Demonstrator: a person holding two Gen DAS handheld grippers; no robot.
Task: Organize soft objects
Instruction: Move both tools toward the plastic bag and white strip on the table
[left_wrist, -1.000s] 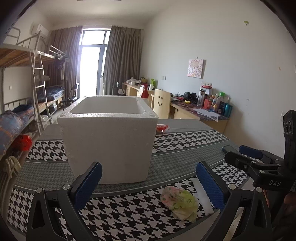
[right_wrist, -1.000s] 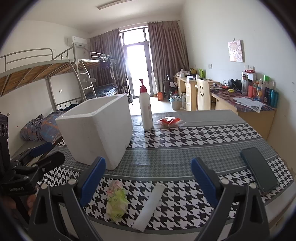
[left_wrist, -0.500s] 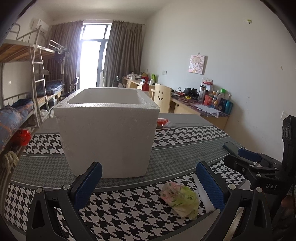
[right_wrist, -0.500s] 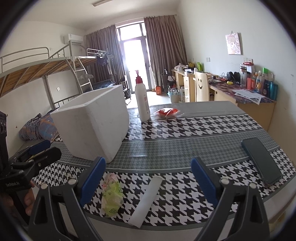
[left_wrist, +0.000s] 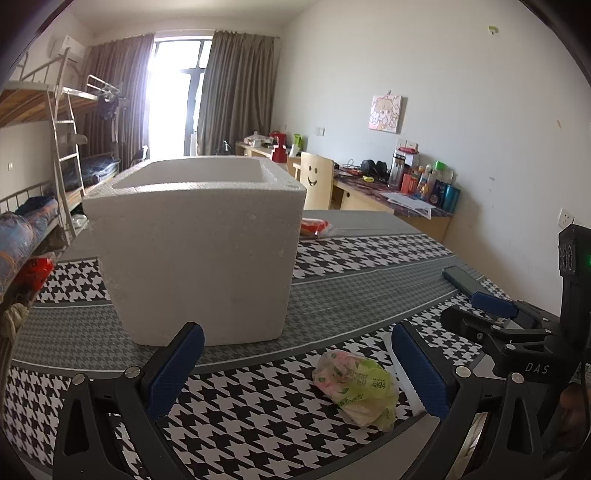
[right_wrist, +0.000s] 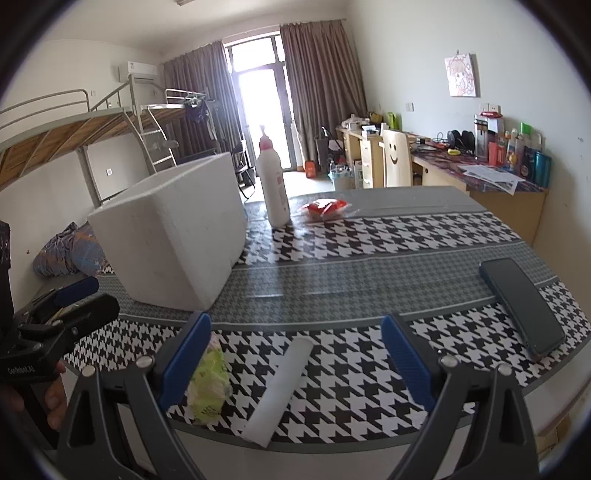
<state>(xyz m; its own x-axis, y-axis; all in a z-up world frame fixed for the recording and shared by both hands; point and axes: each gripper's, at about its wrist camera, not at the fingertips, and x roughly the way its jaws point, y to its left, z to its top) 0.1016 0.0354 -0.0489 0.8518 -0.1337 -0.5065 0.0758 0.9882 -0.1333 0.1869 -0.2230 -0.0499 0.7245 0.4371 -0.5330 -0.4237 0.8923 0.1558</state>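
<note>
The crumpled green-and-pink packet lies on the counter near its front edge, in front of the white foam box. It sits just inside the left gripper's right-hand jaw, so that gripper looks nearer. The right gripper frames the white strip instead. Both pairs of jaws stand wide apart, empty.

On the table stood one white foam box, one pump bottle and, far off, one red packet. Near the edge lay one green-and-pink soft pack, one white strip, possibly foam, and one dark phone.
</note>
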